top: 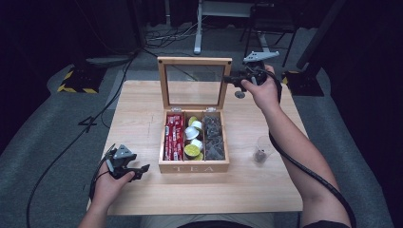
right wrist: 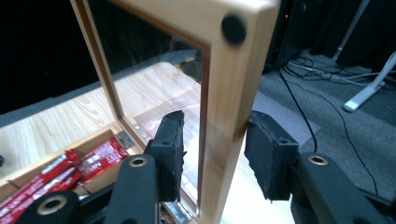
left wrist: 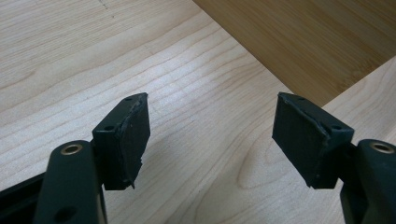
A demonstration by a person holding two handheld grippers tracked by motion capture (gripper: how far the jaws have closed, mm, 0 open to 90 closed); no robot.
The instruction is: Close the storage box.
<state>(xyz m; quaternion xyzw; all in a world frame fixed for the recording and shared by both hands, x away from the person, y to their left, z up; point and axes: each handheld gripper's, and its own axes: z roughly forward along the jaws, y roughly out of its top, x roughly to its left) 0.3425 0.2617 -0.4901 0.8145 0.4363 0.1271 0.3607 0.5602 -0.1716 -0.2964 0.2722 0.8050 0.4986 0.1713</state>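
Wood box (top: 194,167) lid (right wrist: 227,93) already up w/ right gripper (right wrist: 212,154) jaws round its frame edge, pinch unclear; left gripper (left wrist: 212,135) spread, idle near table's front-left corner; contents untouched.

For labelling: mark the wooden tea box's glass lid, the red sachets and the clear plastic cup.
Glass-paned wooden lid (top: 194,84): high view, middle of the pane.
Red sachets (top: 174,137): high view, middle of the left compartment's stack.
Clear plastic cup (top: 261,151): high view, its side wall.

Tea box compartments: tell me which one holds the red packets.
The left compartment of the tea box holds the red packets. The middle compartment has round green and white capsules, the right compartment dark grey sachets.
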